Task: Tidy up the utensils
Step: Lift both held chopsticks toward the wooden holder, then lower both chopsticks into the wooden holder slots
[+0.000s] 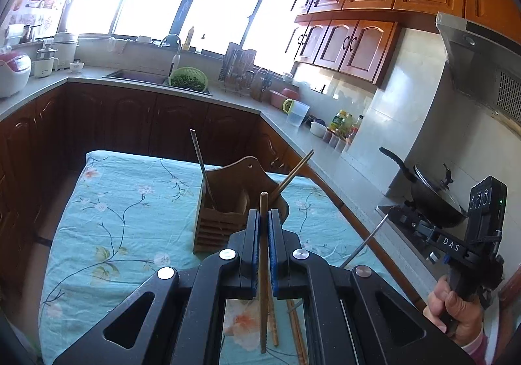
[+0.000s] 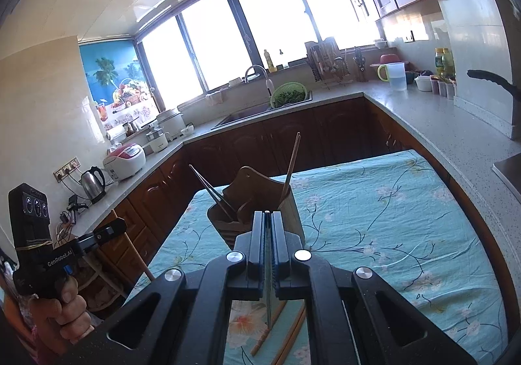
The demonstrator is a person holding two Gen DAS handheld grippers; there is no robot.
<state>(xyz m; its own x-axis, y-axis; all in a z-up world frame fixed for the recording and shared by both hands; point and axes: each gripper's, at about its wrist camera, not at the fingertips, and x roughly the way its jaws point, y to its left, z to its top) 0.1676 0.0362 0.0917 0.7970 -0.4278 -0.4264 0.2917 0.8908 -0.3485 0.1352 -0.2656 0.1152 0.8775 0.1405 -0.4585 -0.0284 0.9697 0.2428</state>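
Two claws are up over a counter covered with a light blue flowered cloth (image 1: 130, 202). The left claw (image 1: 263, 218) pinches one brown wooden chopstick (image 1: 263, 283), which stands almost straight up between its blue pads. The right claw (image 2: 267, 221) is pressed together on a thin grey metal chopstick (image 2: 269, 300) that hangs down below it.

Just past both claws, near the middle of the cloth, stands a brown wooden holder box (image 1: 224, 202). Dark metal chopsticks (image 1: 202, 166) lean out of its left part. Light wooden chopsticks (image 1: 293, 174) lean out of its right part.

A few more wooden chopsticks (image 2: 286, 342) lie flat on the cloth under the claws, on the near side.
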